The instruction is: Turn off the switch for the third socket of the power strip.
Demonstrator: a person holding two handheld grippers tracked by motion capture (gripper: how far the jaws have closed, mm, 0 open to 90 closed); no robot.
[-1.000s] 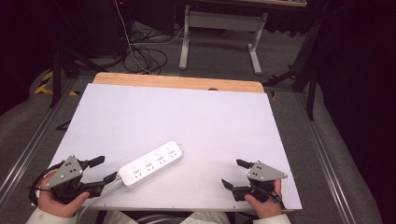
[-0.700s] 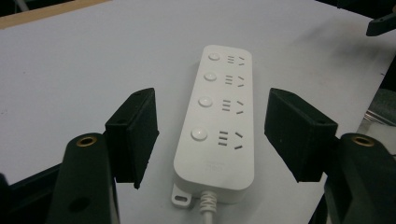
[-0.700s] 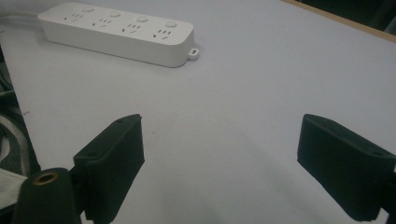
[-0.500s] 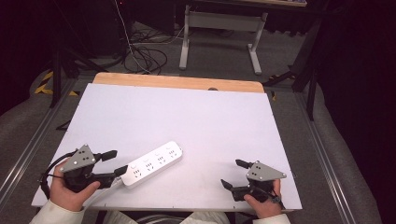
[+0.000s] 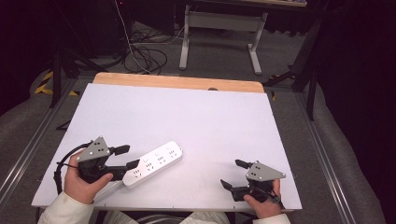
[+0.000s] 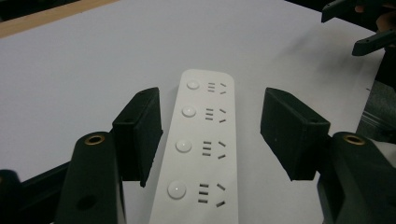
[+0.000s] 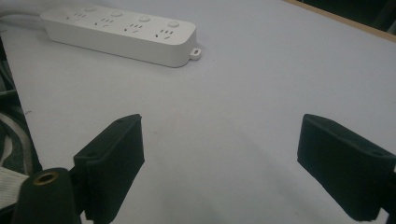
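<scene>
Fingers of the left gripper (image 6: 210, 135) stand released, straddling the near end of the power strip (image 5: 152, 164) at lower left of the bench (image 5: 196, 116), apparently for a grasp. Right gripper (image 5: 237, 173) idles released, lower right.

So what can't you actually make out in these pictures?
- Power strip: its near end is cut off by the bottom edge of the left gripper view; in the high view the left gripper covers that end.
- Its socket markings: too small in the high view.
- Right gripper: the hand hides its handle.
</scene>
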